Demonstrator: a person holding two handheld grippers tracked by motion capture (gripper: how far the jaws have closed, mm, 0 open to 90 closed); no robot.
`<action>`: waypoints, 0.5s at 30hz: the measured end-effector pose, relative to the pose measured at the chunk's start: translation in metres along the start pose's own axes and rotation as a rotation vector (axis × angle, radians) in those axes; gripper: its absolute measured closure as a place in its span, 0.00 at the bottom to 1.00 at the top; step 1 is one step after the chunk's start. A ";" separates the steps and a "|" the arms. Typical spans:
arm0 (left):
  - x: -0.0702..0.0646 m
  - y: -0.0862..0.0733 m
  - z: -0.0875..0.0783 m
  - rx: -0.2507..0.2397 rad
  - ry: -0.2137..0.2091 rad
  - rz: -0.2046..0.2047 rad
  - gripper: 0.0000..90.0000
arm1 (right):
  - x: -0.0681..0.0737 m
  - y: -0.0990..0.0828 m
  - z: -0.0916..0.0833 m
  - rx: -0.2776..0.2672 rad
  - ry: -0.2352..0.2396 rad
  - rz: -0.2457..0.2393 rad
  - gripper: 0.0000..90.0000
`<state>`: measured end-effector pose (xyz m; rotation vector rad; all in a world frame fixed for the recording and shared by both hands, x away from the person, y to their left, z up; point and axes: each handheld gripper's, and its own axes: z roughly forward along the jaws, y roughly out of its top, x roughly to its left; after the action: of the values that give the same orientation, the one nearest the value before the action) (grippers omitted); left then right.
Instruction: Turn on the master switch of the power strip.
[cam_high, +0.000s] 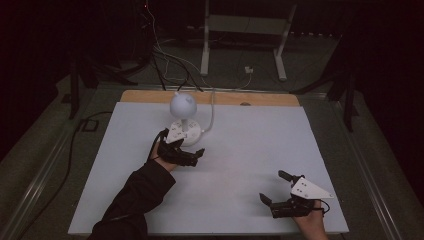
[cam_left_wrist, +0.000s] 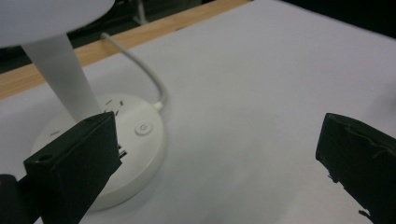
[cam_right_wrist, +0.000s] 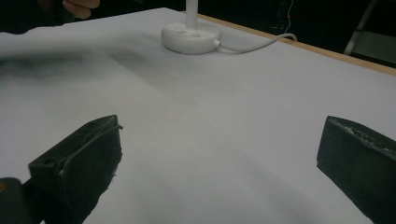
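Note:
A small white desk lamp stands at the back middle of the white board (cam_high: 250, 150), with a round head (cam_high: 183, 104) and a disc base (cam_high: 184, 133). In the left gripper view its base (cam_left_wrist: 144, 144), power button (cam_left_wrist: 142, 128) and stem (cam_left_wrist: 60, 79) are close, with the left jaw overlapping the base's near edge. My left gripper (cam_high: 186, 146) (cam_left_wrist: 217, 163) is open just in front of the base, with nothing between its jaws. My right gripper (cam_high: 273, 186) (cam_right_wrist: 215, 158) is open and holds nothing at the front right, over bare board. From there the lamp base (cam_right_wrist: 191, 35) is far off.
The lamp's white cable (cam_high: 212, 112) (cam_left_wrist: 144, 70) (cam_right_wrist: 252, 46) curves from the base to the back edge, where a wooden strip (cam_high: 225, 97) shows. Behind the table are dark floor, loose cables and a white frame stand (cam_high: 245, 40). A hand (cam_right_wrist: 79, 4) shows at the top left of the right gripper view.

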<state>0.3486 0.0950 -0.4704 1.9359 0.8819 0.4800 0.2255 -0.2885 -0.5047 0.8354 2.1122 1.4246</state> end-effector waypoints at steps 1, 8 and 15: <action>-0.001 0.000 0.002 -0.003 0.015 -0.001 0.00 | 0.000 0.000 0.000 0.000 0.000 0.000 0.00; -0.001 -0.001 0.013 0.011 0.060 0.001 0.00 | 0.000 0.000 0.000 -0.001 0.001 0.001 0.00; 0.001 -0.002 0.020 0.007 0.127 -0.009 0.06 | 0.000 0.000 0.000 -0.001 0.003 0.001 0.00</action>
<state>0.3616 0.0846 -0.4824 1.9230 0.9739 0.6006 0.2254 -0.2888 -0.5046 0.8348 2.1129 1.4287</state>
